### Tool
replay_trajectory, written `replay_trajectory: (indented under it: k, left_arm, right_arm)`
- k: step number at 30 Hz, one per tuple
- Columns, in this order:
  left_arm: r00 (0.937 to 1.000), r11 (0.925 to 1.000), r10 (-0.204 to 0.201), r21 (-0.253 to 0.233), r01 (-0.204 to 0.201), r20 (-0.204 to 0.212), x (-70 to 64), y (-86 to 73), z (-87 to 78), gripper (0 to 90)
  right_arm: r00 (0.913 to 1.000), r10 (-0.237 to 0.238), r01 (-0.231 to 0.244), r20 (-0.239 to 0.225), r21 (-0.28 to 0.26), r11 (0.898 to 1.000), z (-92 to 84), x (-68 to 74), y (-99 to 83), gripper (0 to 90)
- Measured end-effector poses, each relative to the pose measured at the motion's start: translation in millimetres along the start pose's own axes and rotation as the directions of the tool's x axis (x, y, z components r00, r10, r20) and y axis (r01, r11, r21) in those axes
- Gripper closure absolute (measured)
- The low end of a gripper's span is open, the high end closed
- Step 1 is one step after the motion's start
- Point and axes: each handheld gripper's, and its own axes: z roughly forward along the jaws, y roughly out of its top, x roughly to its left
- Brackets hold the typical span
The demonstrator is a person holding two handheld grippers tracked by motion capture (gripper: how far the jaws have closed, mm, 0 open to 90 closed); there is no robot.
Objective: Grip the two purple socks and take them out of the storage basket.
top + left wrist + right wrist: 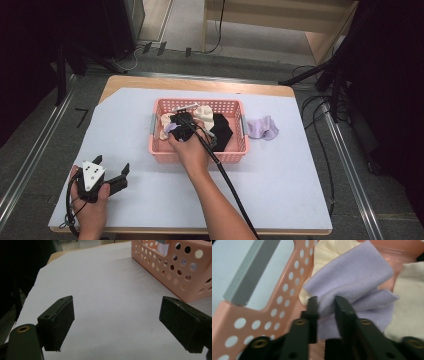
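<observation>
A pink perforated basket (165, 154) stands mid-table and holds cream, black and lilac socks. My right gripper (175, 126) reaches down into its left half. In the right gripper view my right gripper (325, 302) is shut on a fold of the lilac sock (357, 277), which lies over a cream sock (329, 252) beside the basket wall (287, 290). My left gripper (112, 163) rests near the table's front left corner, jaws wide apart. In the left gripper view my left gripper (117, 301) has only white table cover between its pads, with the basket (175, 267) up at the right.
A second lilac sock (263, 127) lies on the white cover just right of the basket. A black sock (222, 131) fills the basket's right part. The right gripper's cable (230, 185) trails back across the table. A grey handle (249, 275) sits on the basket's side.
</observation>
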Motion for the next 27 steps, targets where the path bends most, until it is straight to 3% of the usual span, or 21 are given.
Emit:
replay_trajectory:
  k: [2,9,13,15,18,20,22,25,27]
  left_arm:
    - [1.0000,1.0000,0.001,0.000,-0.001,0.000,0.0,0.0,0.0,13.7]
    - [1.0000,1.0000,0.000,0.005,0.000,0.003,0.0,0.3,0.1,13.7]
    - [1.0000,1.0000,0.000,0.007,0.000,0.002,-0.3,0.4,0.0,13.7]
    - [1.0000,1.0000,-0.001,0.007,0.001,0.003,0.0,0.4,0.1,13.7]
    - [1.0000,1.0000,-0.004,0.006,0.004,0.002,0.3,0.4,0.0,13.7]
    - [1.0000,1.0000,-0.003,0.007,0.003,0.002,0.3,0.4,-0.2,13.7]
    - [1.0000,1.0000,-0.002,0.007,0.002,0.001,0.2,0.4,-0.3,13.7]
    - [1.0000,1.0000,-0.004,0.004,0.004,0.001,0.3,0.2,0.0,13.7]
    - [1.0000,1.0000,-0.008,0.003,0.008,0.003,0.6,0.2,0.0,13.7]
  right_arm:
    - [0.9998,-0.016,0.016,0.012,-0.018,1.000,-0.9,0.0,-1.8,87.1]
    - [0.9978,-0.050,0.055,0.045,-0.114,0.992,-9.7,-1.3,-5.9,89.2]
    - [0.9956,-0.089,0.093,0.028,-0.208,0.974,-22.5,-3.4,-7.1,89.2]
    - [0.9906,-0.136,0.135,0.015,-0.259,0.957,-29.8,-3.8,-8.4,89.2]
    - [0.9788,-0.204,0.199,0.020,-0.337,0.920,-41.2,-4.5,-11.7,89.1]
    - [0.9693,-0.244,0.235,0.028,-0.393,0.889,-47.8,-5.5,-13.8,89.2]
    - [0.9551,-0.294,0.279,0.039,-0.453,0.847,-54.7,-4.9,-15.6,89.2]
    - [0.9454,-0.317,0.311,0.077,-0.498,0.809,-63.5,-4.4,-16.4,89.2]
    - [0.9458,-0.311,0.312,0.092,-0.521,0.795,-67.9,-5.9,-15.8,89.2]
